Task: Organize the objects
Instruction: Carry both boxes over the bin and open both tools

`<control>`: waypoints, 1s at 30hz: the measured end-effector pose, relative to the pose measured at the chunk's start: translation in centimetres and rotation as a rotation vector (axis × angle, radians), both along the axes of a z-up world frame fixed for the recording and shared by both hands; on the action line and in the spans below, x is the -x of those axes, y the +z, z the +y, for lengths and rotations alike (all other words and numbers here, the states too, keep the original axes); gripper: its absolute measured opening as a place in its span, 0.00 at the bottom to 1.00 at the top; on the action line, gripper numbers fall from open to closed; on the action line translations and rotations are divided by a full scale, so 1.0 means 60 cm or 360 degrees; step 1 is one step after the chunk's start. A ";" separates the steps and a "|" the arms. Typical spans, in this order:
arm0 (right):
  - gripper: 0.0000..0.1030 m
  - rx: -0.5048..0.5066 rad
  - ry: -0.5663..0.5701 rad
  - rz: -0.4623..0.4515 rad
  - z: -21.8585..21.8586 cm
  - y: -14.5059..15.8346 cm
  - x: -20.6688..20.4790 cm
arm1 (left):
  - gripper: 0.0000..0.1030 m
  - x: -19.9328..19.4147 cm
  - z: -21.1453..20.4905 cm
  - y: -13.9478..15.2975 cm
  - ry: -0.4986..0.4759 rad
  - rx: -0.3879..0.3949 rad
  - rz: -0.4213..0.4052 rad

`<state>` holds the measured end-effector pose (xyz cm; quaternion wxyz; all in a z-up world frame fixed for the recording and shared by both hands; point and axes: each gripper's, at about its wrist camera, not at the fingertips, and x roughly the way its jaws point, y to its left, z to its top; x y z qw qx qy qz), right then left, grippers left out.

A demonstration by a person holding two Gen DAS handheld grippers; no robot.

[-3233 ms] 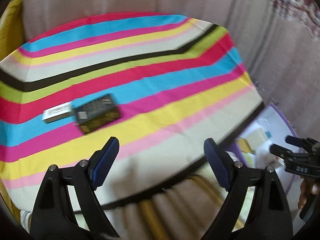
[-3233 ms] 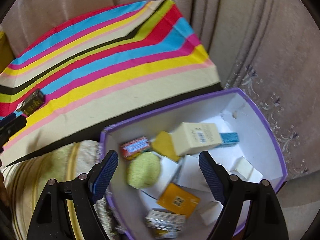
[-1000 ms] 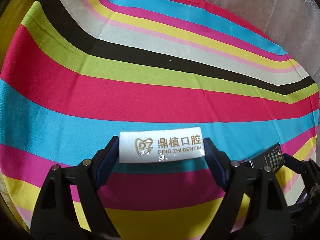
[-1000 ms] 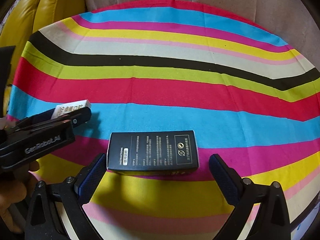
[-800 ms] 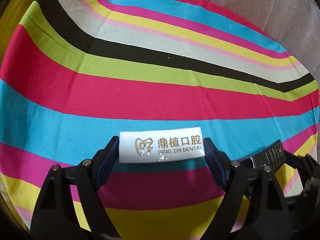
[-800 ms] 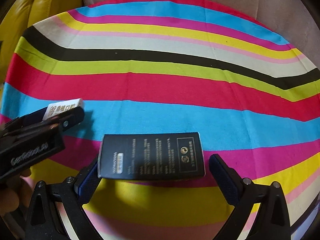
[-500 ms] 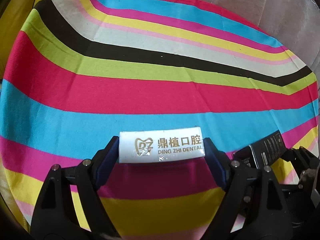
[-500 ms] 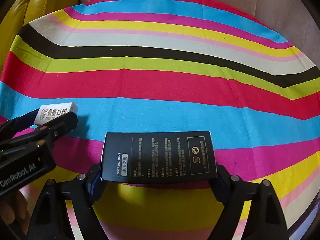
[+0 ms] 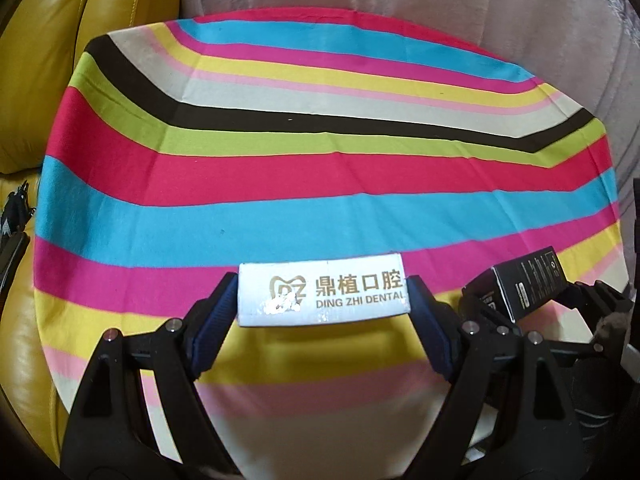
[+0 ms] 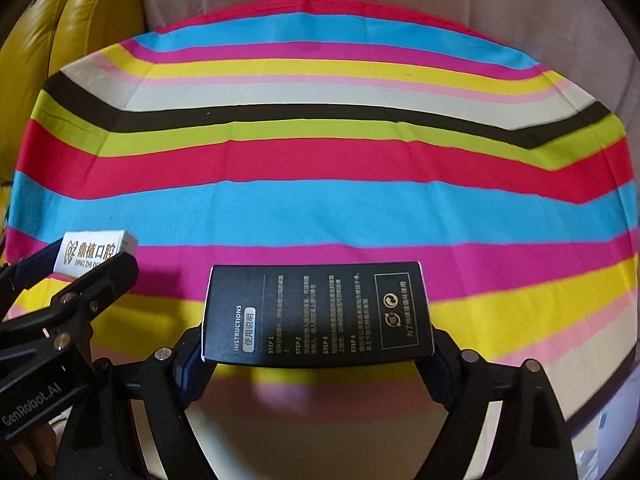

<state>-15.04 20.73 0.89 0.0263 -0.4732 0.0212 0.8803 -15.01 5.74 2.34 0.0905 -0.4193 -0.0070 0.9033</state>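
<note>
- Black carton (image 10: 318,314) sits clamped in the right gripper (image 10: 318,344), lifted above the striped cloth (image 10: 320,200); carry it level.
- White dental box (image 9: 322,294), pinched endwise by the left gripper (image 9: 322,308), probably hangs just over that cloth.
- Beyond the cloth, a yellow sofa (image 9: 44,60); keep both grips firm.

The whole striped multicoloured cloth-covered counter (image 9: 320,184) is left bare across the frame's middle. Passage is bounded upper left by the yellow leather sofa (image 9: 36,80) and above by the beige curtain (image 9: 400,4).

bright, even light; strong fisheye curvature; dark vignetted corners
</note>
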 end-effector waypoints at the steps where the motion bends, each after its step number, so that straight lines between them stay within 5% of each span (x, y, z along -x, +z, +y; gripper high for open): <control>1: 0.83 0.0003 -0.0015 0.0004 0.006 0.004 -0.012 | 0.82 -0.008 0.006 0.004 -0.0013 -0.0003 0.0006; 18: 0.83 0.0062 -0.0284 0.0050 0.140 0.049 -0.181 | 0.82 -0.120 0.099 0.044 -0.0221 -0.0064 0.0035; 30: 0.83 0.0071 -0.0589 0.0075 0.286 0.057 -0.312 | 0.82 -0.199 0.252 0.058 -0.0606 -0.0095 -0.0004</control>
